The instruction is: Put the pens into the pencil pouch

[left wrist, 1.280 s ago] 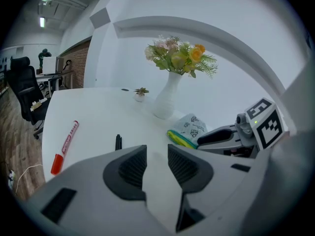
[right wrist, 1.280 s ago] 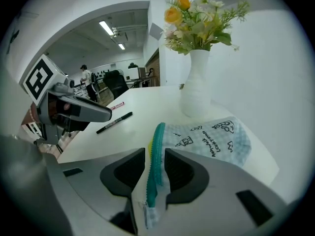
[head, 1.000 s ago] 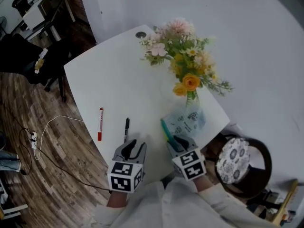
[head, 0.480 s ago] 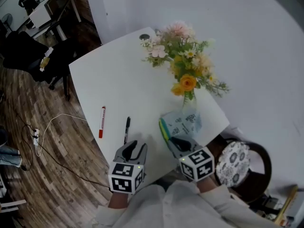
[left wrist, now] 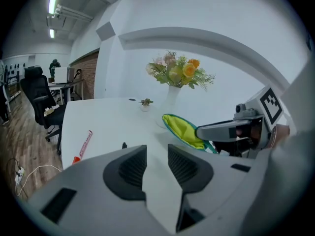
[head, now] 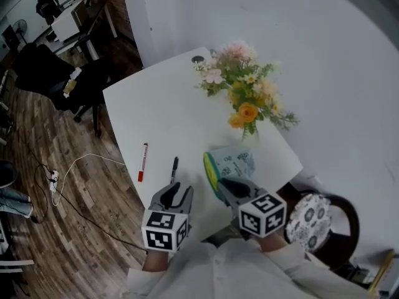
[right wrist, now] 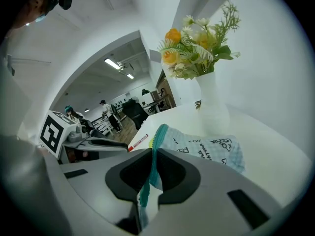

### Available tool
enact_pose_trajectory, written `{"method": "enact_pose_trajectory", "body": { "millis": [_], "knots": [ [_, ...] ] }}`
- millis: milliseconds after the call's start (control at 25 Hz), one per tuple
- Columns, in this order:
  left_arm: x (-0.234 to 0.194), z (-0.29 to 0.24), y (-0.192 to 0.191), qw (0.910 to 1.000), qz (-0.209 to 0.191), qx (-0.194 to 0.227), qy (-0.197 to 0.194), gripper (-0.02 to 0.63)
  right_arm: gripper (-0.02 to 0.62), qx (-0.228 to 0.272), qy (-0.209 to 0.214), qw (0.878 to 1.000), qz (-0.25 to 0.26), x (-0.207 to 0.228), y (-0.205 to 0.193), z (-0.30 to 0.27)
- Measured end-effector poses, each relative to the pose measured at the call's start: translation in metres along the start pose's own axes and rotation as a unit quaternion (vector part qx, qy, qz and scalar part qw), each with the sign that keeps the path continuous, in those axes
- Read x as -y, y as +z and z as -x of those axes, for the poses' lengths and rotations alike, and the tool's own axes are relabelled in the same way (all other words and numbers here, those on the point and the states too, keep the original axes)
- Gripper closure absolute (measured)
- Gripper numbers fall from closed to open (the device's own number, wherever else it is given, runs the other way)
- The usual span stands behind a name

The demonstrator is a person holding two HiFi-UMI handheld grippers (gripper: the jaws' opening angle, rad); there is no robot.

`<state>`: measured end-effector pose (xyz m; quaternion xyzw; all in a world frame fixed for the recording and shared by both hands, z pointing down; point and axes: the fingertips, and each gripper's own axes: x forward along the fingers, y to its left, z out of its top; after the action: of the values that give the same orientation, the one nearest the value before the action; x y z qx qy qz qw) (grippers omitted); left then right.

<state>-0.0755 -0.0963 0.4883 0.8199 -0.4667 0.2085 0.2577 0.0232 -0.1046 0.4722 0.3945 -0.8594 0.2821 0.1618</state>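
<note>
Right gripper view: pencil pouch (right wrist: 211, 149) teal zip edge pinched by right gripper (right wrist: 152, 151), jaws just closed on it, mouth held open. Left gripper (left wrist: 157, 151) jaws narrowly apart, empty. Left of pouch on bench (head: 156, 104): red pen (head: 143, 161), black pen (head: 174, 166), none yet inside. Next move, as judged: nearer black pen to be grasped by left jaws.

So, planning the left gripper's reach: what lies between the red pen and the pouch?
The black pen lies between the red pen and the pouch, nothing else; the head view shows it.

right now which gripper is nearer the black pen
Left. The left gripper is just short of the black pen, jaws apart; the right gripper is off to its right, jaws just closed on the pencil pouch.
</note>
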Motion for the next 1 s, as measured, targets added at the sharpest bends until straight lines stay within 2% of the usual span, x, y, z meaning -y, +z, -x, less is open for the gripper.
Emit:
{"method": "enact_pose_trajectory", "body": {
  "millis": [440, 680, 1000],
  "knots": [
    [-0.013, 0.016, 0.016, 0.9996, -0.010, 0.020, 0.019, 0.491, 0.561, 0.056, 0.059, 0.996, -0.042, -0.031, 0.041, 0.004],
    [-0.022, 0.015, 0.019, 0.9996, -0.013, 0.017, 0.019, 0.491, 0.561, 0.089, 0.116, 0.982, -0.119, -0.040, 0.060, 0.009],
    [-0.033, 0.012, 0.027, 0.9996, -0.022, 0.010, 0.018, 0.491, 0.561, 0.102, 0.145, 0.967, -0.183, -0.037, 0.071, 0.012]
  ]
}}
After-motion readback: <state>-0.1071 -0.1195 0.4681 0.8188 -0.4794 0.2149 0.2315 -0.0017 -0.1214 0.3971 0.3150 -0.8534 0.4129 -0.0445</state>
